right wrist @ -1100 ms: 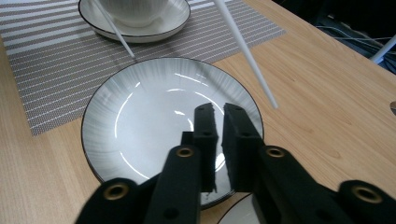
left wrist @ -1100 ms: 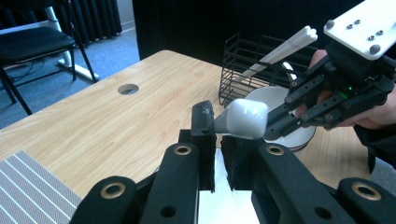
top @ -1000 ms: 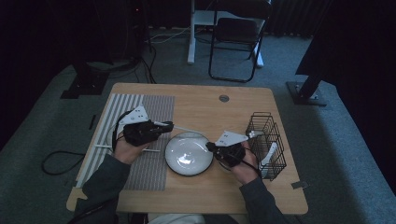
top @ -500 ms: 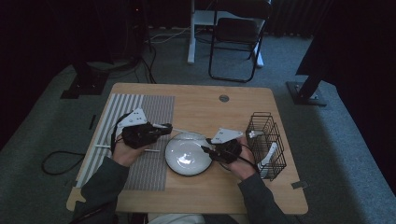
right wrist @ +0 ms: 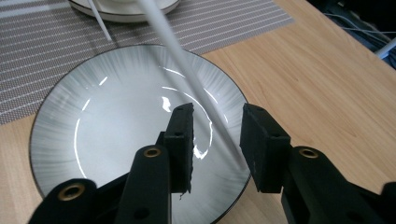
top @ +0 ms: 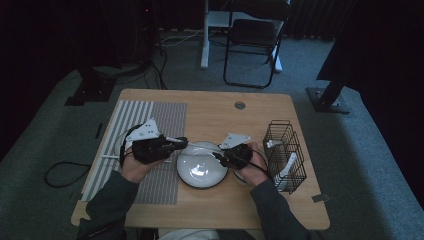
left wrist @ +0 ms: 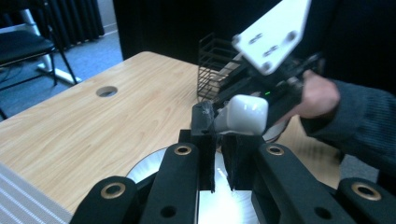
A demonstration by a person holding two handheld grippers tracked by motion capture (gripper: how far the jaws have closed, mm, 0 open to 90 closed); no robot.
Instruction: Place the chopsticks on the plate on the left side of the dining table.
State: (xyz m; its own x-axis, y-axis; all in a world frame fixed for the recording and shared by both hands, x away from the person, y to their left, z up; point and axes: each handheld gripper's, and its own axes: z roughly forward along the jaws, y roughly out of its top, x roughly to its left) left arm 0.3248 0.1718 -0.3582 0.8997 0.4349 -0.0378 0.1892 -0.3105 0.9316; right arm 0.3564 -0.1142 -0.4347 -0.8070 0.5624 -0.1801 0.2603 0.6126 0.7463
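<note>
A long white utensil (top: pixel 200 145) hangs over a grey-white plate (top: pixel 200 172) in the middle of the wooden table. My left gripper (top: pixel 182 142) is shut on one end of it (left wrist: pixel 243 114), left of the plate. Its handle (right wrist: pixel 187 70) runs slanting down between the jaws of my right gripper (right wrist: pixel 217 121), which has just been opening. The pads stand apart on both sides of the handle without pressing on it. In the high view, the right gripper (top: pixel 220 156) sits at the plate's right rim. The plate (right wrist: pixel 93 116) lies bare below it.
A black wire basket (top: pixel 285 150) with white utensils stands at the right edge. A striped grey placemat (top: pixel 150 120) covers the left side, with a white bowl (right wrist: pixel 121 9) and a thin white stick (right wrist: pixel 100 23) on it. A chair (top: pixel 252 35) stands beyond the table.
My right gripper has let go of the white utensil, its jaws now apart, and has shifted a little left towards the plate. The left gripper has kept still with the utensil in it.
</note>
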